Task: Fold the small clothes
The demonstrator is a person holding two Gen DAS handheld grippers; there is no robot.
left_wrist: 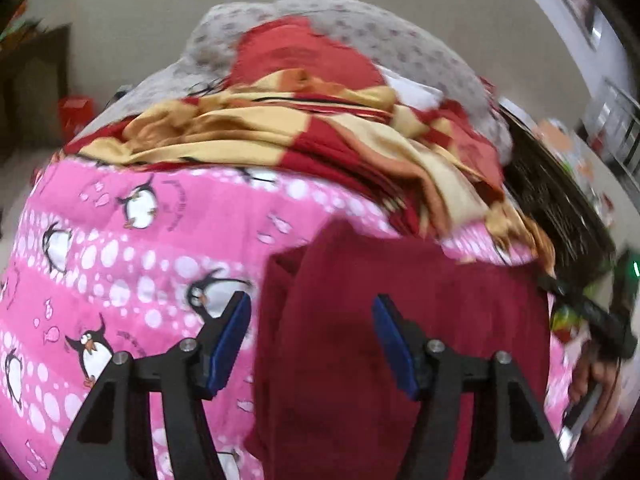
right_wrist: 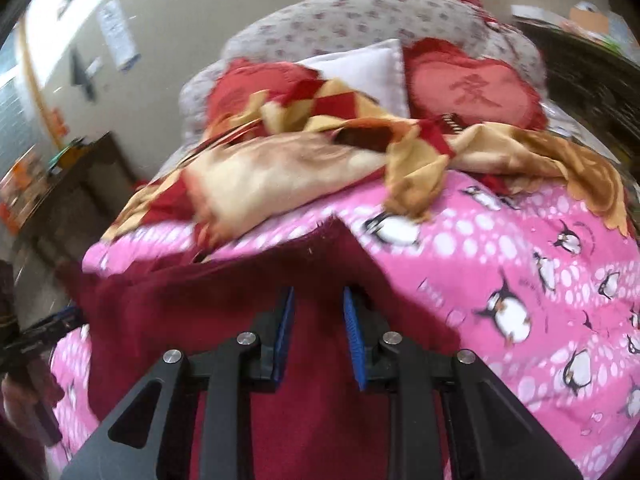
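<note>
Right wrist — checkered blanket (right_wrist: 280,168) beyond garment (right_wrist: 224,304)

From my seat at the controls I can read one sign for certain: a large Chinese character stitched in darker red on the red heart-shaped cushion (right_wrist: 474,92), which looks like 爱, though blur keeps me from being sure. I also see small curved lettering printed beside the penguins on the pink penguin quilt (right_wrist: 480,248), too small and smeared for me to read. Papers on the wall (right_wrist: 118,34) are illegible.
</note>
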